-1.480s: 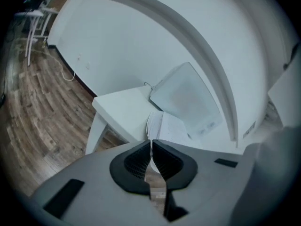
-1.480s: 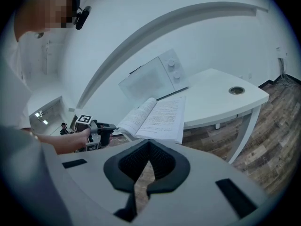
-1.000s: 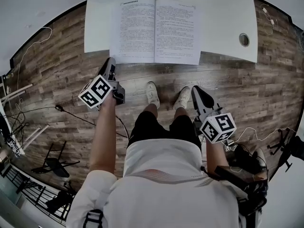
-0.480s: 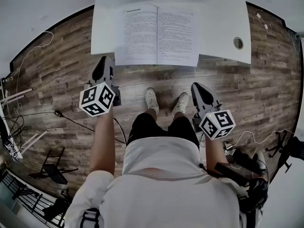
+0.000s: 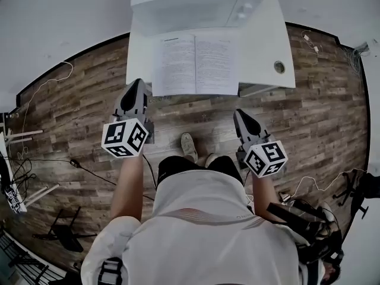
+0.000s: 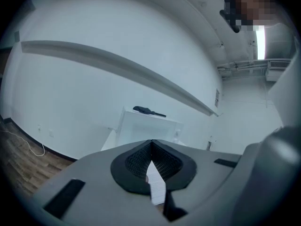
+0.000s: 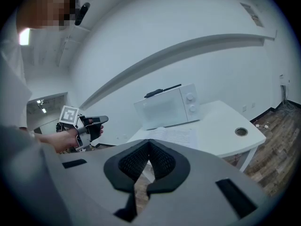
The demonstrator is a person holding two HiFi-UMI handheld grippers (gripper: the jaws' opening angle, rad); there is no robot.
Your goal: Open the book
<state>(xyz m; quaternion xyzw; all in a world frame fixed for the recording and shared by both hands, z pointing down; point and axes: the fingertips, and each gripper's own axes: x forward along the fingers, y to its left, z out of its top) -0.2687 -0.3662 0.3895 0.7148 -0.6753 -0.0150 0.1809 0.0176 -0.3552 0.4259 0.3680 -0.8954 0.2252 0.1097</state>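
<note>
Head view: book (image 5: 196,64) lies open beyond my left gripper (image 5: 135,86), jaws just closed, and right gripper (image 5: 241,115), both pressed together empty; I judge the task done.

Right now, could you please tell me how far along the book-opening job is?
Done: the white-paged book lies spread open, pages up, on the white rectangular table. In hand: nothing. The left tool, whose jaws have just closed, and the right tool are both shut and empty, held short of the table's near edge. Left: nothing that I can see.
</note>
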